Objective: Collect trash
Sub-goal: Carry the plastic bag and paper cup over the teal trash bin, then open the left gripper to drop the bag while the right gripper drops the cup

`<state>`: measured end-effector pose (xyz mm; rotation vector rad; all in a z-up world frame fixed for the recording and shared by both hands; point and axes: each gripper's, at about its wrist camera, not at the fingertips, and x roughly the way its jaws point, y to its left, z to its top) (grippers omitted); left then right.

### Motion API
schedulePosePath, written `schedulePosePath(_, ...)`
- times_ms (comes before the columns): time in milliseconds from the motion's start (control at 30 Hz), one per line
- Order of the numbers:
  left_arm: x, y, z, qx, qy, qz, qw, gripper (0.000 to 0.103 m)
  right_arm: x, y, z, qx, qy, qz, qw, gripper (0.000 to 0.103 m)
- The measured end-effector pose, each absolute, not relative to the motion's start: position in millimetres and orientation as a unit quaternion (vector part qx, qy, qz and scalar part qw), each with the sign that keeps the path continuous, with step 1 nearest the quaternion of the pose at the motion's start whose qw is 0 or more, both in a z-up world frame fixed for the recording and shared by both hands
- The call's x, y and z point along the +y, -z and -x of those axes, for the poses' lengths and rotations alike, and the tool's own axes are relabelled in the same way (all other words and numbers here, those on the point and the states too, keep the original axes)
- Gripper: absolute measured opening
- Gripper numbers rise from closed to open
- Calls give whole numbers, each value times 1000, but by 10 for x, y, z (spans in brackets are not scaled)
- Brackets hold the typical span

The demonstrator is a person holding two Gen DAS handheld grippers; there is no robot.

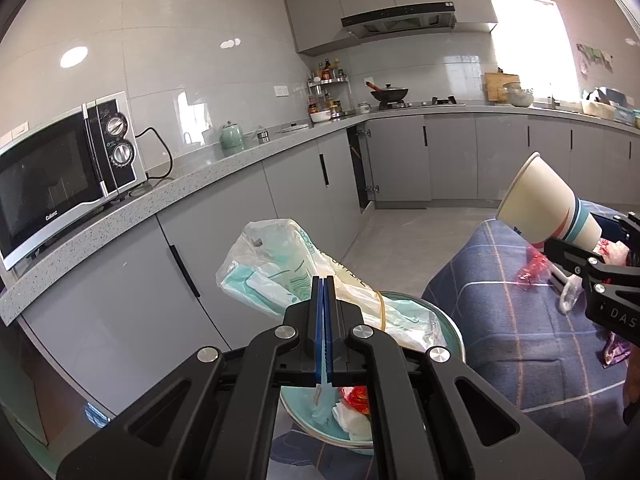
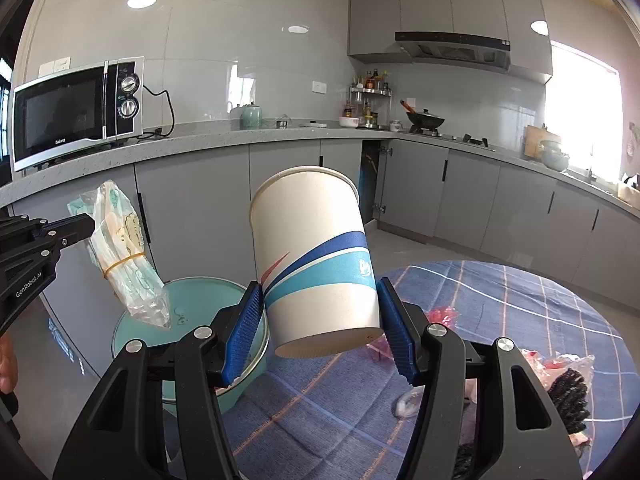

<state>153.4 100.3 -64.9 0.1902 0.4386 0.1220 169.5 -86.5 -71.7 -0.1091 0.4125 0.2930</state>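
**2 grippers, 2 pieces of trash over the bin**

The left gripper is pinched fully together on a plastic bag bound with a rubber band, hanging above the teal bin. The right gripper stands about half open, its blue pads clamping a paper cup above the checked tablecloth, just beside the bin.

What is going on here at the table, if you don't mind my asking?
A person is clearing trash with two tools. The left hand-held gripper is shut on a plastic bag bundle tied with a rubber band, holding it above a teal bin beside the table. The right hand-held gripper clamps a paper cup over the checked tablecloth, where red wrappers lie uncollected.
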Motion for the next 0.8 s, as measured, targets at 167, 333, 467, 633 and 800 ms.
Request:
schedulePosePath(167, 1055, 666, -1559, 219, -71, -96, 968, 1, -786, 750, -1754, 209, -152, 54, 964, 58)
schedulePosePath(333, 1118, 700, -1594, 224, -83, -94, 966, 1, -697, 776, -1817, 213, -160, 60, 962, 58)
schedulePosePath(467, 1158, 704, -1610, 225, -91, -92, 966, 1, -660, 809, -1845, 216, -165, 61, 960, 58)
schedulePosePath(633, 1210, 720, -1630, 229, -98, -90, 964, 1, -570, 846, -1883, 221, -174, 68, 957, 58)
schedulePosePath(800, 1268, 734, -1649, 233, -104, -86, 963, 1, -496, 855, -1918, 223, -181, 73, 955, 58)
